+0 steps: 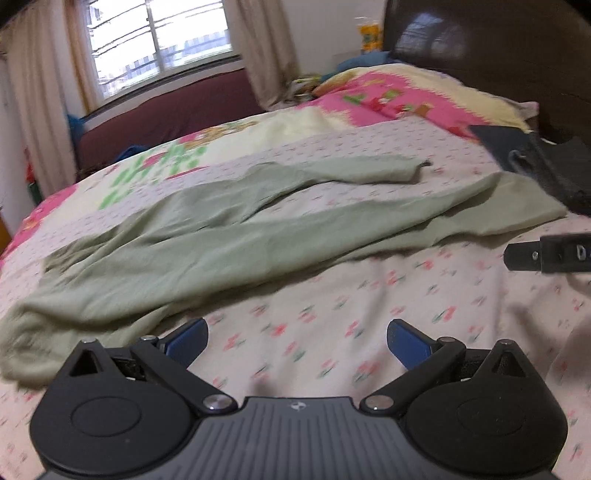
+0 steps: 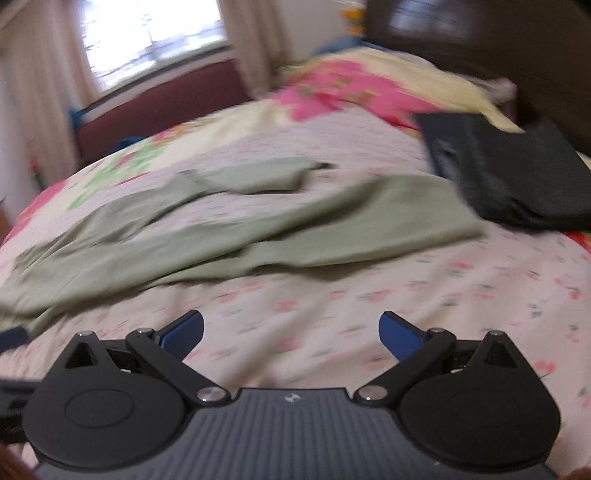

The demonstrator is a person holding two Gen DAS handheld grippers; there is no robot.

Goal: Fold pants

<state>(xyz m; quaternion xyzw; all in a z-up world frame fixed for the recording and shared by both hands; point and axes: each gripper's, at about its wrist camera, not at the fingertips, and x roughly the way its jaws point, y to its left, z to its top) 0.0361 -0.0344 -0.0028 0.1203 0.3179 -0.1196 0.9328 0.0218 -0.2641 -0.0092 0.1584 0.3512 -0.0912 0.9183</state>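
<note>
Green pants (image 1: pixel 236 236): we saw them spread unfolded across the floral bed sheet (image 1: pixel 332 325), legs splayed apart, waist end at our left.
Left gripper (image 1: pixel 295 345): released, blue pads wide apart, we held it over bare sheet just short of the pants.
Right gripper (image 2: pixel 291 332): released too, holding nothing.
Dark folded garment (image 2: pixel 517 173): lay beside the nearer leg's hem, by the headboard (image 2: pixel 498 48).

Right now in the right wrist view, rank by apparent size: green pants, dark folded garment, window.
1. Green pants, clearly largest.
2. Dark folded garment.
3. Window, though it is farther off and partly curtained, so its rank against the garment is unsure.
</note>
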